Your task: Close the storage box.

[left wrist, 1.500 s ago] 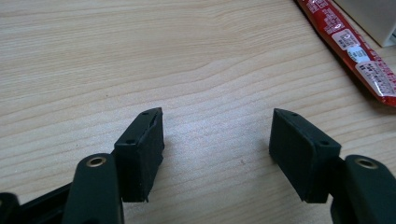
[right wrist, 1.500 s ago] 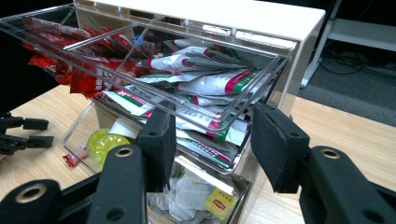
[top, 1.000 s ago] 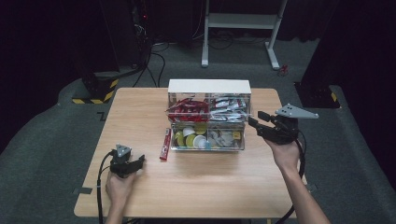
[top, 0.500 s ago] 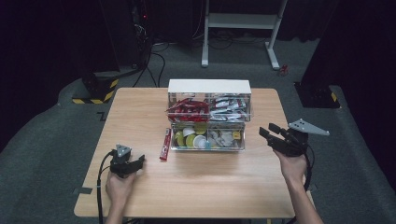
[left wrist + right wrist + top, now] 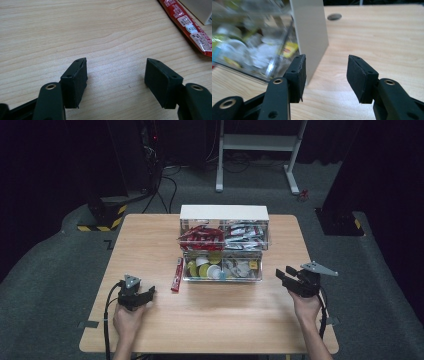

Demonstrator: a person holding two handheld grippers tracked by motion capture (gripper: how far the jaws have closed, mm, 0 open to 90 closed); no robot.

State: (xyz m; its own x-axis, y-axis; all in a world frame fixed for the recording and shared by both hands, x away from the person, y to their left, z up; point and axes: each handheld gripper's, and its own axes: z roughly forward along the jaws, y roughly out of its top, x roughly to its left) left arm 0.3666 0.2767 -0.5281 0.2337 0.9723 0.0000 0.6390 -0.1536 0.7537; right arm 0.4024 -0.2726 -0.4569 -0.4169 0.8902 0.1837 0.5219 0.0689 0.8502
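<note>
A white-topped organizer [image 5: 223, 212] with two clear drawers stands at the middle of the wooden table [image 5: 150, 240]. The upper drawer holds red packets [image 5: 200, 236] and silver packets [image 5: 245, 234]. The lower drawer [image 5: 222, 270] holds small round cups and tea bags. A red packet [image 5: 176, 274] [image 5: 190, 27] lies on the table left of the lower drawer. My left gripper [image 5: 150, 293] [image 5: 116, 66] rests low at the front left, open, with bare wood between its jaws. My right gripper [image 5: 282, 275] [image 5: 327, 61] is open and holds nothing, just right of the organizer's white side wall [image 5: 310, 32].
A cable hole [image 5: 334, 17] is cut in the table behind the organizer. Bare wood spreads along the table's front edge [image 5: 210, 345]. A white metal stand [image 5: 260, 142] and a yellow-black striped base [image 5: 107, 215] sit on the dark floor beyond the table.
My right gripper has come down and toward the table's front right, from beside the upper drawer to low beside the lower drawer. The left gripper has kept still.
</note>
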